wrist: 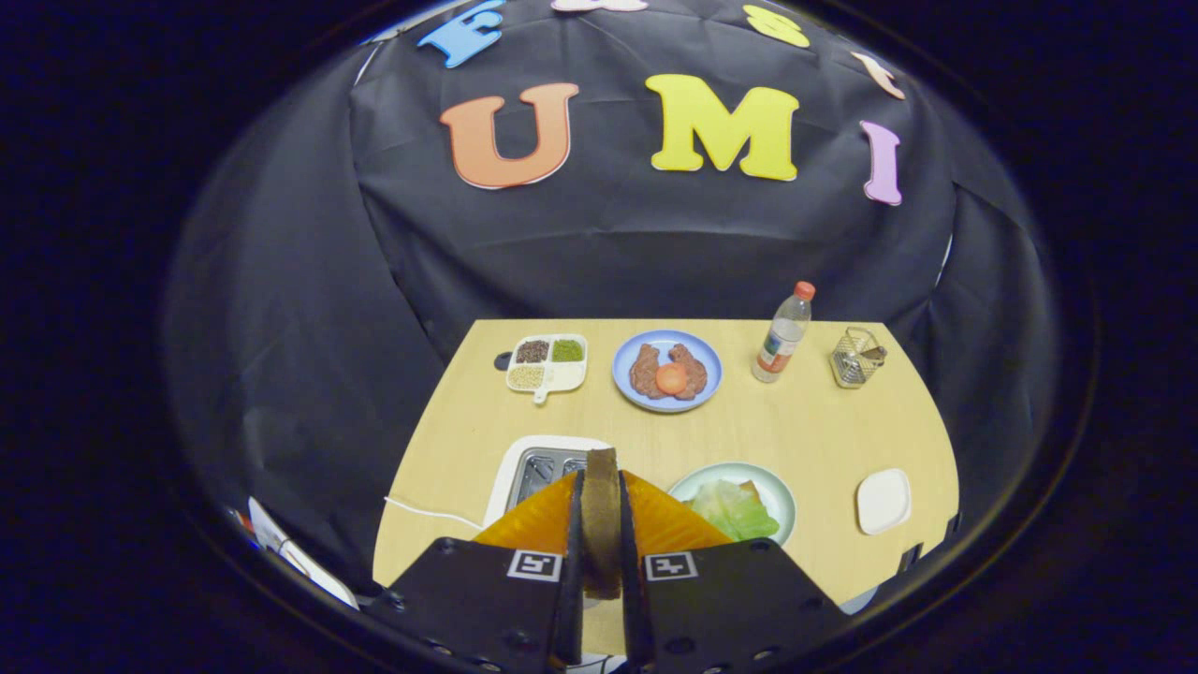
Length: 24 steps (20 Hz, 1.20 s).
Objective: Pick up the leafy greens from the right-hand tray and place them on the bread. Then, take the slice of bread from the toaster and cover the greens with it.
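Gripper (600,524) closed on a bread slice (601,510), both fingers pressing its flat faces; the slice stands on edge between them, crust edge up, held above the table's near edge. Toaster (535,468) sits at the near edge just behind the slice, white body, slots partly hidden by the slice and fingers; a white cord (432,512) runs from it toward the table's left edge. Just right of the toaster, also near the front edge, a pale green plate (769,482) carries the greens (733,510) lying over another bread piece, whose brown corner (751,490) peeks out behind them. Greens are on the plate, well apart from the held slice. Small white tray (883,501) near the right edge, beside the plate. Along the far edge: a divided dish (547,363) with grains in its compartments toward the left corner, a blue plate (667,372) with meat pieces and a tomato slice at the middle, a bottle (783,334) with a red cap upright right of it, and a metal grater (855,357) near the far right corner. Table (749,431) is light wood.
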### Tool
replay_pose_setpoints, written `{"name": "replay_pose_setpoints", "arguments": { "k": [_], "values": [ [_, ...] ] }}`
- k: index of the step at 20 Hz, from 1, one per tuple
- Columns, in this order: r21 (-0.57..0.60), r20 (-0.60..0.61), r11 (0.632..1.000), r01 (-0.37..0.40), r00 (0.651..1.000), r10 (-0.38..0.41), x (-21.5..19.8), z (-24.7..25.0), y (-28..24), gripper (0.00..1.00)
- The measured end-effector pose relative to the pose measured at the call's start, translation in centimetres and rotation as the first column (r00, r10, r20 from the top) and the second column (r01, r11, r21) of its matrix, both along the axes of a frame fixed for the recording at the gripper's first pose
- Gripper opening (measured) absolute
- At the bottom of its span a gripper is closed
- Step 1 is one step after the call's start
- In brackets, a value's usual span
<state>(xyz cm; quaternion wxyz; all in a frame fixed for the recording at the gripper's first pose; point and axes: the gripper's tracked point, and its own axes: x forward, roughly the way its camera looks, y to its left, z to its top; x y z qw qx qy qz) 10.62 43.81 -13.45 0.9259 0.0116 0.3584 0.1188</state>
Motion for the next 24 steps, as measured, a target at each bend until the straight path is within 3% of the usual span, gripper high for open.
{"name": "replay_pose_setpoints", "arguments": {
  "k": [9,16,24],
  "values": [
    [-0.018,-0.08,0.995,0.095,0.992,-0.096,2.6,-4.4,-6.8,0.18],
    [-0.023,-0.126,0.995,0.099,0.987,-0.101,5.3,-10.7,-8.3,0.18],
    [0.091,-0.182,0.984,0.152,0.974,-0.133,8.1,-15.3,-8.3,0.18]
  ]
}}
